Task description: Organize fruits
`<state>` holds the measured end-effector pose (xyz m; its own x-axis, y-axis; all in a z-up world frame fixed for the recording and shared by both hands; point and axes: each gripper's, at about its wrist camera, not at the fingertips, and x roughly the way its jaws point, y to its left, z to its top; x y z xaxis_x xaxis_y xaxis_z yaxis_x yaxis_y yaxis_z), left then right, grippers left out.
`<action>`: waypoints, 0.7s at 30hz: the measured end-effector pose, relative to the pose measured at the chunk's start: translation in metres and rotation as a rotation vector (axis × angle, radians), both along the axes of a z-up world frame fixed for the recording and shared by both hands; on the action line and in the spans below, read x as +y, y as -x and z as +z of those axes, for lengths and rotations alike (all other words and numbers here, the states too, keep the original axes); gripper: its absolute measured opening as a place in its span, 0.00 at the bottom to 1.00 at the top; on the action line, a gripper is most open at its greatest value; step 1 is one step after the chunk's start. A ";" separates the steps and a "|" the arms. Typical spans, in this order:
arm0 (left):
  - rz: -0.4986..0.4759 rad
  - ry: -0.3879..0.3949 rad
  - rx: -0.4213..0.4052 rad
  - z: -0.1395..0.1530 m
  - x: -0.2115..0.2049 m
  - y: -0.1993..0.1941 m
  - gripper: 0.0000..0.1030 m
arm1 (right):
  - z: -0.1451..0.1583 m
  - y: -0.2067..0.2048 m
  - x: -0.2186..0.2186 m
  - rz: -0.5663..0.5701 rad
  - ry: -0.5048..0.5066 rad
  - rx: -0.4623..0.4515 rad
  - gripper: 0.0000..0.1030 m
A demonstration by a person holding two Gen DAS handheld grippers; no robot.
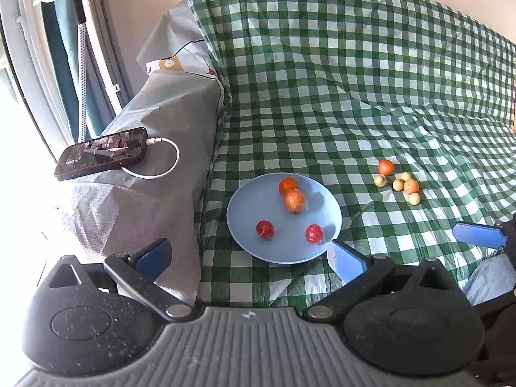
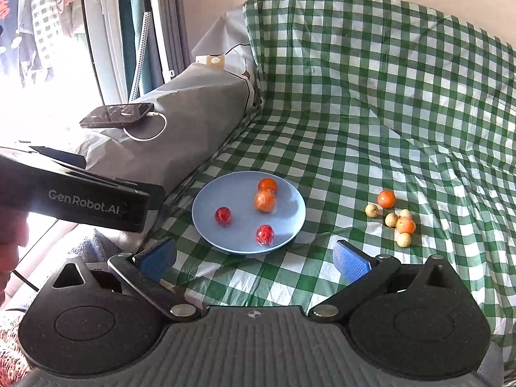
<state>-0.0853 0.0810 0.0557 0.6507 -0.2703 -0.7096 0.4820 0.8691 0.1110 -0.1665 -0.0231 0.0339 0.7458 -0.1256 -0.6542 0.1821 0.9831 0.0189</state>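
A light blue plate (image 1: 251, 213) (image 2: 219, 200) lies on the green checked cloth. It holds two orange fruits (image 1: 294, 200) (image 2: 265, 200) touching each other and two red fruits (image 1: 265, 229) (image 2: 223, 215), apart. To its right on the cloth lies a loose cluster (image 1: 400, 183) (image 2: 395, 217) of two orange fruits and several small pale yellow ones. My left gripper (image 1: 250, 256) is open and empty, just in front of the plate. My right gripper (image 2: 254, 258) is open and empty, in front of the plate's near rim. A right fingertip (image 1: 480, 234) shows at the left view's right edge.
A grey covered armrest (image 1: 161, 122) (image 2: 180, 122) stands left of the plate with a black phone (image 1: 101, 153) (image 2: 117, 114) on a white charging cable. The left gripper's black body (image 2: 80, 200) crosses the right view's left side. The checked cloth rises up a backrest (image 1: 354, 48) behind.
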 end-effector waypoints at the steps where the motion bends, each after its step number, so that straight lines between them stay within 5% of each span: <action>1: -0.001 0.000 0.000 0.000 0.000 0.000 1.00 | 0.000 0.000 0.000 -0.001 -0.001 -0.001 0.99; 21: 0.000 -0.006 0.015 -0.003 0.000 -0.007 1.00 | -0.004 -0.006 0.000 0.004 -0.001 0.023 0.99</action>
<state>-0.0781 0.0808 0.0523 0.6402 -0.2661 -0.7206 0.4838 0.8684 0.1092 -0.1605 -0.0232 0.0299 0.7309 -0.1214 -0.6716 0.1782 0.9839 0.0161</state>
